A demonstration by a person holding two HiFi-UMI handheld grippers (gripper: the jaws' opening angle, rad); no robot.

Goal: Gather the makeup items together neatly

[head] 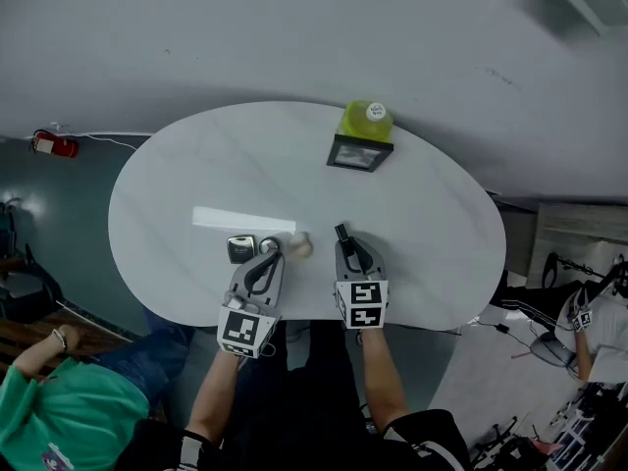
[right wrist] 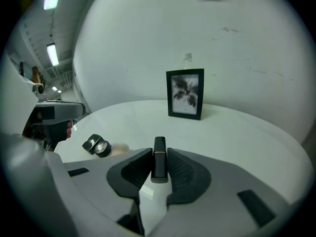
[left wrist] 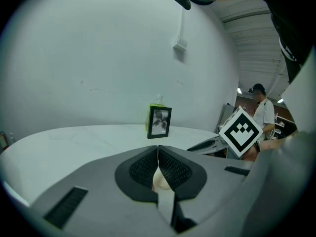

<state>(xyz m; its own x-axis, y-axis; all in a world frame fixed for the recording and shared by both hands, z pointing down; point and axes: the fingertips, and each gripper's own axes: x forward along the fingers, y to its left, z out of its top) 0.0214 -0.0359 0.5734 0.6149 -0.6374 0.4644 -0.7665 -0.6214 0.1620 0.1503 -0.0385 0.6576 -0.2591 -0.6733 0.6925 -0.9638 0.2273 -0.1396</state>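
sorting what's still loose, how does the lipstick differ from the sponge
The lipstick is black and straight-sided; the sponge is pale beige and rounded. The lipstick is clamped in the right gripper; the sponge lies free on the table, beside the compact. Both are small makeup items near the table's front edge.

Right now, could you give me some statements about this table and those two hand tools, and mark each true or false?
1. The right gripper holds a black lipstick. True.
2. The picture frame lies flat beside the person. False: it stands upright at the far side of the table, a green bottle behind it.
3. A compact lies on the table near the left gripper. True.
4. The left gripper's jaws are wide apart. False: they are nearly together, with a small beige thing between them.
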